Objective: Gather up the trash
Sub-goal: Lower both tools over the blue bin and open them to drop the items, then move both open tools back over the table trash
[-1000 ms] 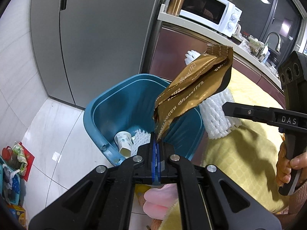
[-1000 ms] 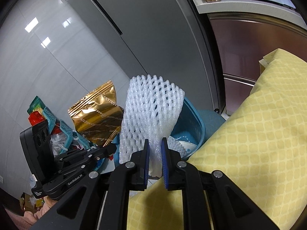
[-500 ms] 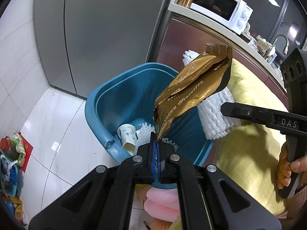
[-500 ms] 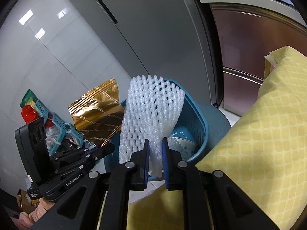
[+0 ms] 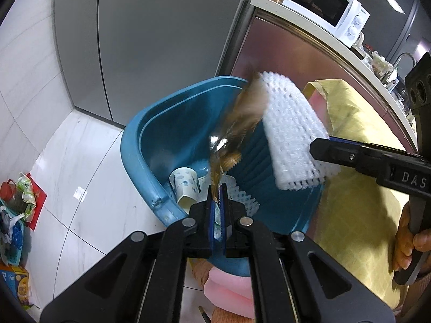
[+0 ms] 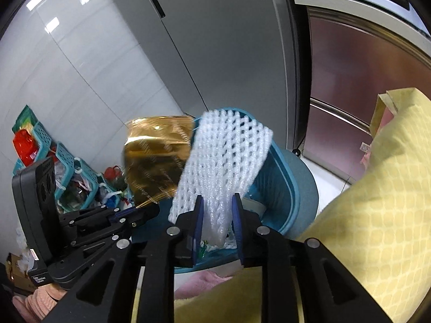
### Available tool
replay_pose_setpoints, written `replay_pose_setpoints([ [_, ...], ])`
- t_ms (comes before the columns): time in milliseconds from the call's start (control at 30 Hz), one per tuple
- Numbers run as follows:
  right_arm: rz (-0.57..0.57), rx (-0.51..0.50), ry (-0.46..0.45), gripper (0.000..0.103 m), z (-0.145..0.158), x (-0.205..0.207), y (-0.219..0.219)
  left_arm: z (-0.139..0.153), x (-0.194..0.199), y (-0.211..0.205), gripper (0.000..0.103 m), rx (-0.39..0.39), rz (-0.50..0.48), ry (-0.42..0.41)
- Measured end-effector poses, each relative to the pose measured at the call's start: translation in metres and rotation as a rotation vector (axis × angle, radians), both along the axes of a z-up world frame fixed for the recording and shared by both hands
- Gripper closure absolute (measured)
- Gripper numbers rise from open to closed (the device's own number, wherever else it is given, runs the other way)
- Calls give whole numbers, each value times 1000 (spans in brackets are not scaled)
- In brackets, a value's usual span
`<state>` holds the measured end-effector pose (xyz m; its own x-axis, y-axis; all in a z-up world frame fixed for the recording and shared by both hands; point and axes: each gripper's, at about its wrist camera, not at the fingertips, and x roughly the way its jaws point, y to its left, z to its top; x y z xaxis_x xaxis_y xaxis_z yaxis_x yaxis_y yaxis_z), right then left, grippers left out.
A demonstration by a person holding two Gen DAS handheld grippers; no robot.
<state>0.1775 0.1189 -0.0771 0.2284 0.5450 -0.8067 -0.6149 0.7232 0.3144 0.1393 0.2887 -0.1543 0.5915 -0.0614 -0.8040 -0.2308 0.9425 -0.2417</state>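
Note:
A blue trash bin (image 5: 140, 145) stands on the floor below both grippers; it also shows in the right wrist view (image 6: 282, 177). My left gripper (image 5: 217, 196) has its jaws slightly parted; a gold snack wrapper (image 5: 237, 123), blurred, tips forward over the bin, its bottom corner between the pads. My right gripper (image 6: 216, 210) has opened; the white foam fruit net (image 6: 223, 167) leans between its fingers over the bin. The net also shows in the left wrist view (image 5: 291, 134). A paper cup (image 5: 184, 185) and another foam net (image 5: 242, 196) lie in the bin.
A grey fridge (image 5: 150, 35) stands behind the bin. A yellow-covered table (image 5: 355, 167) is to the right, with a counter and a microwave (image 5: 323, 5) beyond. Teal baskets with bags (image 6: 67, 172) sit on the floor at left.
Both grippers moved over the bin. The left jaws parted slightly and the wrapper tipped forward, blurred. The right jaws opened wider and the foam net leans toward the bin.

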Motion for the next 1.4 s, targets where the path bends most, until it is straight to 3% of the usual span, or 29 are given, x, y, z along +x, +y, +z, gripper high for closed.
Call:
replay_pose_setpoints([
  [167, 3, 0, -5, 80, -2, 0, 0, -2, 3, 0, 92, 1, 3, 2],
  [333, -3, 16, -6, 78, -2, 1, -4, -4, 5, 0, 78, -3, -1, -7],
  [533, -12, 46, -7, 76, 0, -3, -14, -2, 2, -2, 73, -13, -14, -22],
  [733, -29, 93, -17, 74, 10, -10, -36, 15, -7, -16, 66, 26, -49, -75],
  [1100, -86, 205, -87, 65, 46, -45, -106, 68, -37, -79, 48, 85, -220, -253],
  [1400, -228, 217, -186, 59, 72, -91, -197, 81, -47, -161, 47, 42, -436, -301],
])
